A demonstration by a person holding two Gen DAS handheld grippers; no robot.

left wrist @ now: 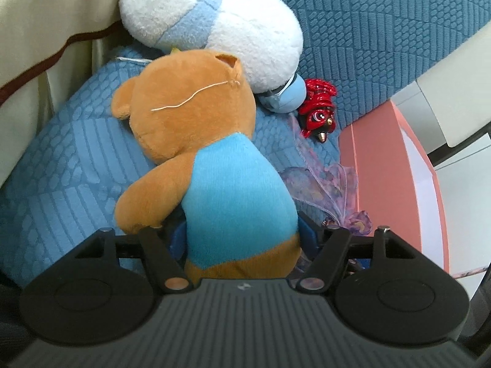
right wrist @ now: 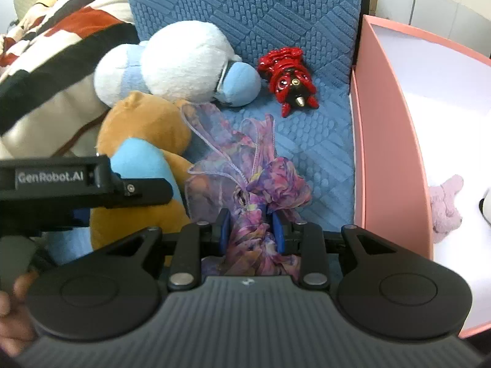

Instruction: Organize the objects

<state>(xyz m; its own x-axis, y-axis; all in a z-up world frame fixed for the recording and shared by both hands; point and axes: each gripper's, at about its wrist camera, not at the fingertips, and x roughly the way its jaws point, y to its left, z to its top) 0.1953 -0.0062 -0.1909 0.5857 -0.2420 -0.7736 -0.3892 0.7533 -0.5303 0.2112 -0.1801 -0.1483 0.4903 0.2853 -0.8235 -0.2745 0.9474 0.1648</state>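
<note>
Both grippers are clamped on soft things on the blue textured cushion (right wrist: 307, 159), beside the pink box (right wrist: 392, 141).

Nearest in the right wrist view, the right gripper (right wrist: 251, 230) pinches a bunched purple sheer scarf (right wrist: 245, 184) between its blue pads, the loose end spilling away over the cushion. To its left, the left gripper (left wrist: 242, 233) is closed around the lower body of a brown teddy bear (left wrist: 196, 116) in a light blue shirt, which lies on the cushion with its head pointing away. Just past the bear's head lies a white and pale blue plush toy (right wrist: 184, 61), touching it. Right of that plush, a small red figurine (right wrist: 288, 76) rests on the cushion, apart from the scarf. On the far right, the open box holds a pink plush (right wrist: 445, 205) against its near wall.
</note>
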